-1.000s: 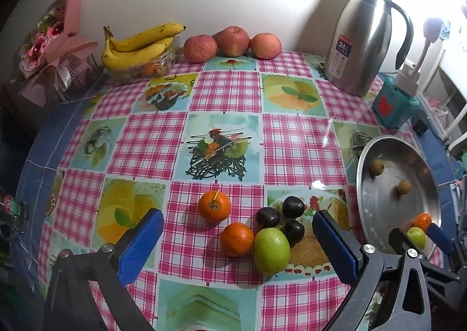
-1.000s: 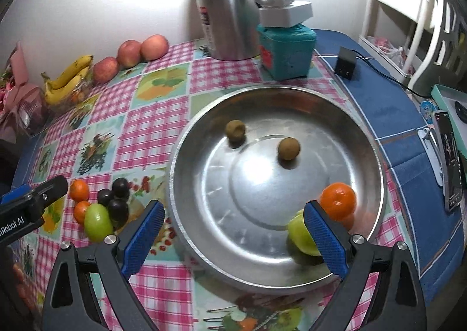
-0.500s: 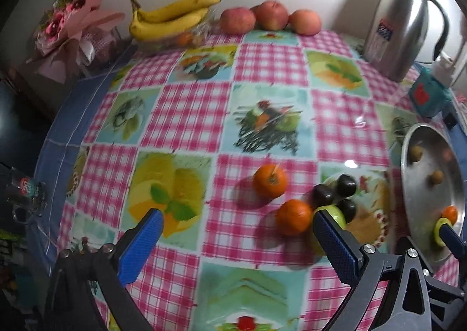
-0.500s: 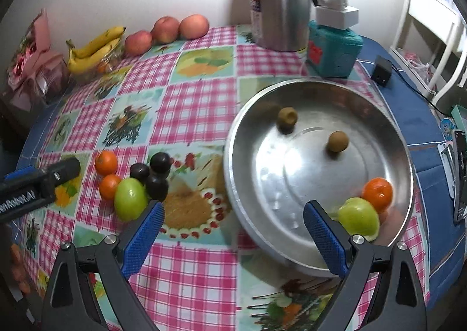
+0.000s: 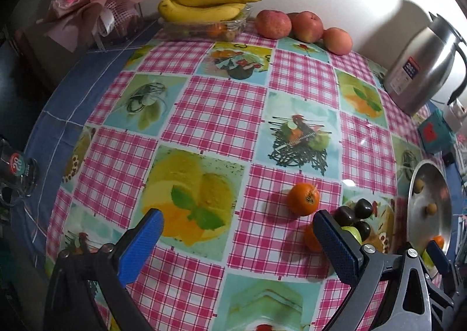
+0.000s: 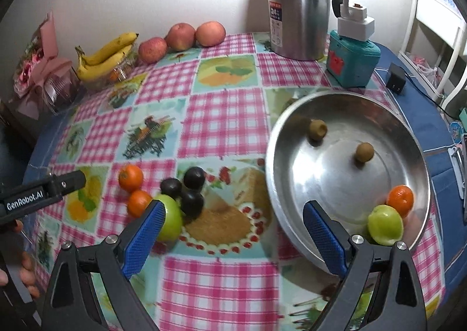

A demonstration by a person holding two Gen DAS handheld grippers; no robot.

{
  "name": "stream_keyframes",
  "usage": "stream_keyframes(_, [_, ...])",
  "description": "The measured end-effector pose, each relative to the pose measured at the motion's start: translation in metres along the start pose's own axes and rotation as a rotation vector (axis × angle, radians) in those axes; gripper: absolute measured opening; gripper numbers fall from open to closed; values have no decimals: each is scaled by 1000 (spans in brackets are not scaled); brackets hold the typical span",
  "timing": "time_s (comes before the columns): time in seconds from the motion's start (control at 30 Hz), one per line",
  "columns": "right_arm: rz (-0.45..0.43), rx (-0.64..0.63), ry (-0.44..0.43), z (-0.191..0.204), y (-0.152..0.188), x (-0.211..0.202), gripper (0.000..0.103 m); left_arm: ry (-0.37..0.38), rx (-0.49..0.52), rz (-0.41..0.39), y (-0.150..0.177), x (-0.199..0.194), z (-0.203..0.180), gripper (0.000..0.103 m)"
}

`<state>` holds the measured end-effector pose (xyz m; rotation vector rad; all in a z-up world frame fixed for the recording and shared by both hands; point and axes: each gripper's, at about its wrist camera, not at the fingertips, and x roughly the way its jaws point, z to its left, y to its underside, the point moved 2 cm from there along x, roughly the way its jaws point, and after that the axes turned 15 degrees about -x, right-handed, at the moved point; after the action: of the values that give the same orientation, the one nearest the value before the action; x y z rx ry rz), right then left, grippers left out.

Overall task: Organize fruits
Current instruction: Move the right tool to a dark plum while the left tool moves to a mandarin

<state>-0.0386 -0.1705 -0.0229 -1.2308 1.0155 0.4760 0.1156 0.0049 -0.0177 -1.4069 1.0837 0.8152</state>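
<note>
Over glossy checked tablecloth: both grippers wide, empty; round steel bowl right.

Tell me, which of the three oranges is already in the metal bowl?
The orange beside the green apple at the metal bowl's near rim. The other two oranges sit on the tablecloth.

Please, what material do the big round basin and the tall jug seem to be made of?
Basin: seems polished metal, likely stainless steel; it mirrors the fruit and the light. Jug: seems brushed steel, with soft vertical highlights; its black handle looks like plastic, though that is uncertain.
</note>
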Motion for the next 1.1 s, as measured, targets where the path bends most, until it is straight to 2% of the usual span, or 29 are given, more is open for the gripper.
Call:
stream_keyframes(0.5, [5,18,-44,27,-18,16,95,12,-2,-22,-10,7,2,103])
stream_keyframes(0.63, [16,20,-44,27,-22,22,83,27,4,-18,-10,14,-4,103])
stream_keyframes(0.77, [28,35,-49,24,-24,29,80,34,6,0,-8,24,-9,103])
stream_keyframes(0.9, [37,51,-46,20,-27,36,78,72,-14,6,-9,31,-13,103])
stream_keyframes(1.1, [57,70,-65,18,-28,48,72,103,-14,-32,-12,35,-22,103])
